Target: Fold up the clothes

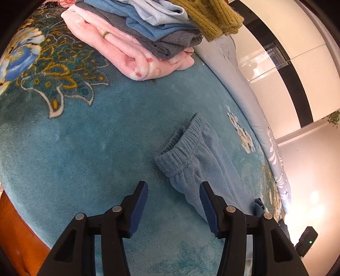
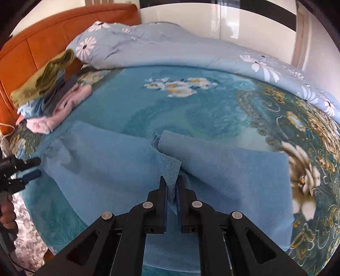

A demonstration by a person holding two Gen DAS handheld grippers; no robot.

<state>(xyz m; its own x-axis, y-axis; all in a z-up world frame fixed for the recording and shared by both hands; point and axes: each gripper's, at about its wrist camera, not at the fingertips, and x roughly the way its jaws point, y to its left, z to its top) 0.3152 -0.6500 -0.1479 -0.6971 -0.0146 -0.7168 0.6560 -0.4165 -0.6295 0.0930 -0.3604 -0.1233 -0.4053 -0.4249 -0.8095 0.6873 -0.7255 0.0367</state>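
Two grippers are working one pair of blue fleece trousers (image 2: 223, 169), which is lying spread on the teal floral blanket (image 2: 191, 110) covering the bed. The right gripper (image 2: 172, 186) is pinching a hem fold tight; the left gripper (image 1: 173, 201) is hovering with jaws apart beside the elastic waistband (image 1: 180, 152), gripping nothing. Soft, light and floppy, the fabric looks likely to sag, so edges seem the best holds. A folded stack (image 2: 48, 99) is sitting near the orange headboard (image 2: 42, 40).

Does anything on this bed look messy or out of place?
Mostly tidy. The blue trousers lie half folded, one corner pinched in the right tool. The mustard sweater on top of the folded pile droops over its edge. The left tool is open, holding nothing.
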